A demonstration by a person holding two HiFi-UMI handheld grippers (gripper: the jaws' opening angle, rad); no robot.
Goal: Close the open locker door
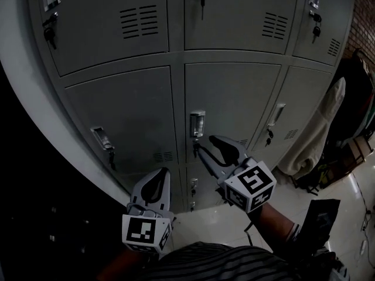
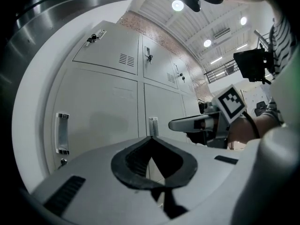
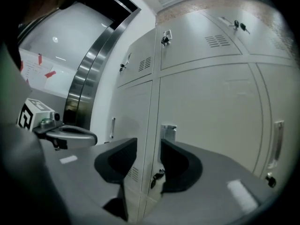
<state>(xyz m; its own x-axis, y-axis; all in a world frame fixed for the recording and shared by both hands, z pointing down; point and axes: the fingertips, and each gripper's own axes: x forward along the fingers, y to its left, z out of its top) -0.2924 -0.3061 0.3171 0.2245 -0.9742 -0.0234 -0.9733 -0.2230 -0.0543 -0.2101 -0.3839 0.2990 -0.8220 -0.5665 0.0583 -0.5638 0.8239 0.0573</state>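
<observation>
The lockers [image 1: 234, 92] are painted plain light grey, and their vents [image 1: 139, 21] show as dark stripes. The handles [image 1: 197, 123] are finished in bright chrome, and the keys [image 1: 50, 35] are seen as black. The left gripper [image 1: 165, 172] and right gripper [image 1: 205, 143] are coloured pale grey, with black pads [image 3: 180, 165]. Each cube [image 1: 252, 183] is marked in white with black square patterns. The shirt [image 1: 205, 265] is striped dark and light. The floor [image 1: 211, 227] is tiled glossy off-white. The brick wall [image 1: 364, 10] is coloured reddish brown, the cloth [image 1: 319, 130] cream.
</observation>
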